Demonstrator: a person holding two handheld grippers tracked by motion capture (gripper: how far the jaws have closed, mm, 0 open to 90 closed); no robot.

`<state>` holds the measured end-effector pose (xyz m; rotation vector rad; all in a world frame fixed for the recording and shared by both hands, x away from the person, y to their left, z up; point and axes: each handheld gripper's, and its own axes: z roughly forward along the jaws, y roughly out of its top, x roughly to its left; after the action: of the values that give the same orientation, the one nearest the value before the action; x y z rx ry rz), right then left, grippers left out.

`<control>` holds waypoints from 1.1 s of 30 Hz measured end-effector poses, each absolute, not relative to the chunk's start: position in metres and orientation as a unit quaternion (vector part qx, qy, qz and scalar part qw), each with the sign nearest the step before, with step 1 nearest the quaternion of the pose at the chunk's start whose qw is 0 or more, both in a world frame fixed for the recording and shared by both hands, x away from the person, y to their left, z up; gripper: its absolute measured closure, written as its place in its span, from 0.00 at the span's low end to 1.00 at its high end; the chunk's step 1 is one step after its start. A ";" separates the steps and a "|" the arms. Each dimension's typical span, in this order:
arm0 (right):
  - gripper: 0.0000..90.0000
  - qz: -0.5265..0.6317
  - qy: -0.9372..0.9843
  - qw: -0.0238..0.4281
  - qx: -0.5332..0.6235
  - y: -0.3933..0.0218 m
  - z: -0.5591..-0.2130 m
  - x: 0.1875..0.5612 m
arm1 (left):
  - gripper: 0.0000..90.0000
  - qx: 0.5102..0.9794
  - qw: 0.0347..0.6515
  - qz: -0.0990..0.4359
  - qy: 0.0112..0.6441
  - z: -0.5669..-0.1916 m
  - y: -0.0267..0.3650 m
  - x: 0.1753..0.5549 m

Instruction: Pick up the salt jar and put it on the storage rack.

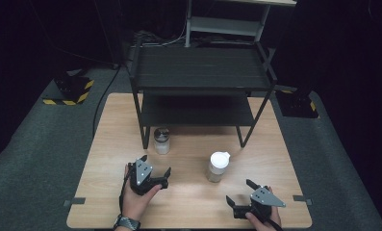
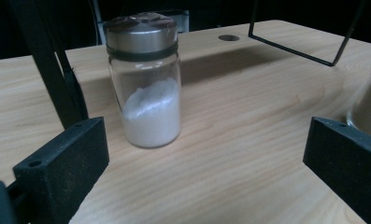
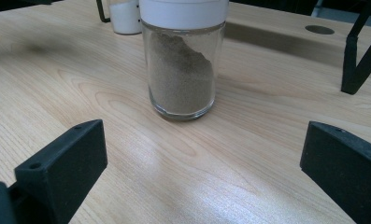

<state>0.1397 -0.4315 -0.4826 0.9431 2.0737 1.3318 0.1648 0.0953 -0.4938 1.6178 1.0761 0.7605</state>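
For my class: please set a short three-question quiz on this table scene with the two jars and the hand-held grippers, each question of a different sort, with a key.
1. True or false: the left hand-held gripper is shut on the metal-lidded jar.
2. Multiple choice: the white-lidded jar holds A) a white powder, B) a brownish powder, C) a clear liquid.
3. Fill in: the metal-lidded jar stands on the wooden table beside a front leg of the black ____.

Key
1. False: its jaws stand open, apart from the jar.
2. B. The right hand-held gripper faces it, open.
3. Shelf rack.
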 end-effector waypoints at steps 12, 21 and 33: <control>0.00 0.490 0.762 0.246 0.345 -0.433 -0.483 0.140 | 0.00 0.668 0.496 0.330 0.446 -0.496 0.079 0.200; 0.00 0.491 0.761 0.246 0.346 -0.433 -0.483 0.140 | 0.00 0.660 0.489 0.338 0.459 -0.498 0.072 0.218; 0.00 0.492 0.759 0.248 0.347 -0.433 -0.483 0.140 | 0.03 0.638 0.500 0.334 0.481 -0.511 0.074 0.233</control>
<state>0.1396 -0.4326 -0.4833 0.9451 2.0693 1.3410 0.2329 0.0739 -0.5110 1.5436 1.1623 0.8072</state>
